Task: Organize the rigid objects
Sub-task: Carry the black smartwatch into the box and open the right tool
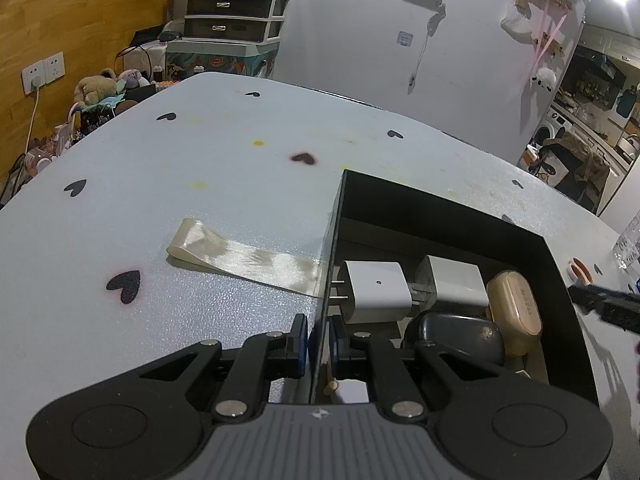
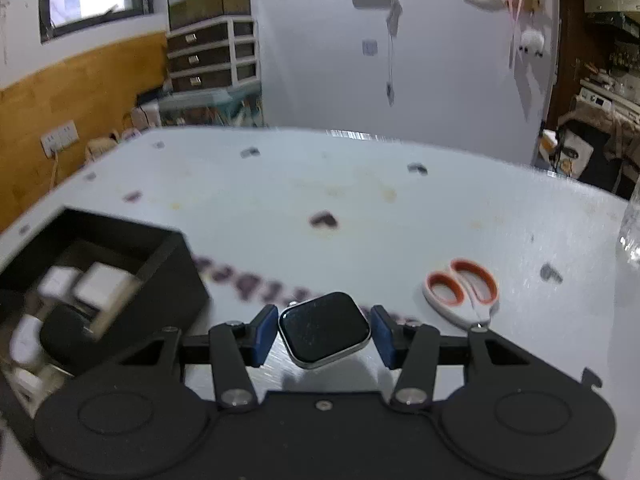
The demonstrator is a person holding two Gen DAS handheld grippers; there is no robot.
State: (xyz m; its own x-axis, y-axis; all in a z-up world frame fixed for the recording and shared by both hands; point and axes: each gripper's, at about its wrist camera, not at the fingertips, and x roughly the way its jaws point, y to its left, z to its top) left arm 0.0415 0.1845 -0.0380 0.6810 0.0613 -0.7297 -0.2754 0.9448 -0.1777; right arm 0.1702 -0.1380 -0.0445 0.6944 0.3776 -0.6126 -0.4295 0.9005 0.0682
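Left gripper (image 1: pixel 320 346) pinches the box (image 1: pixel 560 280) wall, steadying it; right gripper (image 2: pixel 325 334) clamps the watch (image 2: pixel 324 328). Keep it level, lower into the box's free corner.

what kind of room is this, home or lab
Most likely a lived-in home room: a stuffed bear sits among clutter by the wall, plastic storage drawers stand behind the table, and a washing machine shows through the doorway.
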